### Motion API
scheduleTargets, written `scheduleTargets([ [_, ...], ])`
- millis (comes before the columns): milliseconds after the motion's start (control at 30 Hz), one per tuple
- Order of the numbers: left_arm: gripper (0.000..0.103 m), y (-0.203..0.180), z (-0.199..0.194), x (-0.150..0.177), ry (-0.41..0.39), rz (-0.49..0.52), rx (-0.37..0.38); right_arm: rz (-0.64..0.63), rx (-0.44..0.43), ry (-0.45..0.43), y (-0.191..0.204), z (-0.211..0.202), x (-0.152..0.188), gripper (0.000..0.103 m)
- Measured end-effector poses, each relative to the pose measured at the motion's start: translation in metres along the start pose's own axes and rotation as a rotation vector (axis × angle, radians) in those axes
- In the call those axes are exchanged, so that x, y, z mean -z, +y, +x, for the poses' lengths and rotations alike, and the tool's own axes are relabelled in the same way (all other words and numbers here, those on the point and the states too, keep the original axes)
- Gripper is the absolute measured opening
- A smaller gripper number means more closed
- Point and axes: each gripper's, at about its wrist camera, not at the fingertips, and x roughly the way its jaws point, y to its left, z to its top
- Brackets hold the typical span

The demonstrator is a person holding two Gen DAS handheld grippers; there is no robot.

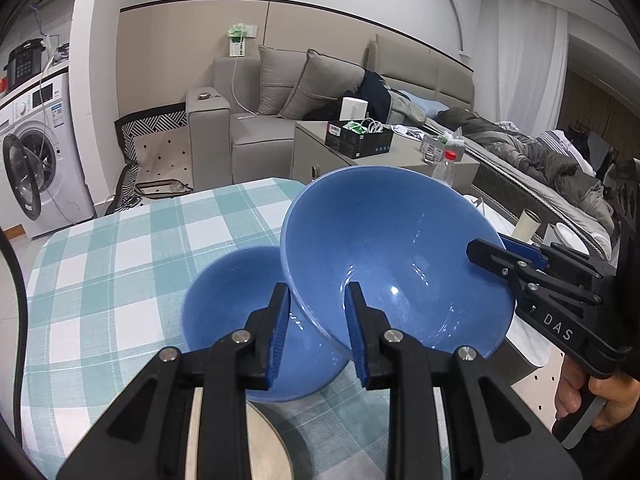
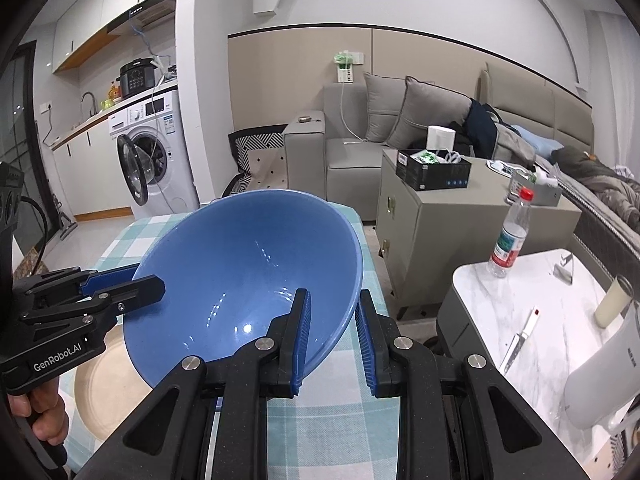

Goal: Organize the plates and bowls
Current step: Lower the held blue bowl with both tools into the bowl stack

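Note:
A large blue bowl (image 1: pixel 392 256) is held tilted above the checked tablecloth (image 1: pixel 120 264), gripped on opposite rims by both grippers. My left gripper (image 1: pixel 316 332) is shut on its near rim; the right gripper (image 1: pixel 508 258) pinches the far right rim. Under it a second blue bowl (image 1: pixel 228 300) sits on the table. In the right wrist view the held bowl (image 2: pixel 248 272) fills the centre, my right gripper (image 2: pixel 332 340) is shut on its rim and the left gripper (image 2: pixel 132 284) clamps the left rim. A beige plate (image 2: pixel 100 384) lies below.
A plate edge (image 1: pixel 260 448) lies under my left gripper. To the right stands a marble side table (image 2: pixel 520 320) with a water bottle (image 2: pixel 512 236), a knife (image 2: pixel 518 344), a cup (image 2: pixel 612 300) and a white kettle (image 2: pixel 600 376). Sofa, cabinet and washing machine stand behind.

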Motion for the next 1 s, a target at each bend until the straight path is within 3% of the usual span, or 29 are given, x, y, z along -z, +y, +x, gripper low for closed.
scheduleTargets([
  [400, 0.026, 0.037, -0.01, 0.0, -0.032, -0.059, -0.068, -0.063, -0.03, 0.041, 0.041, 0.034, -0.012, 0.023],
  [1000, 0.026, 0.074, 0.003, 0.009, -0.008, -0.116, -0.114, -0.102, -0.034, 0.114, 0.078, 0.082, -0.01, 0.023],
])
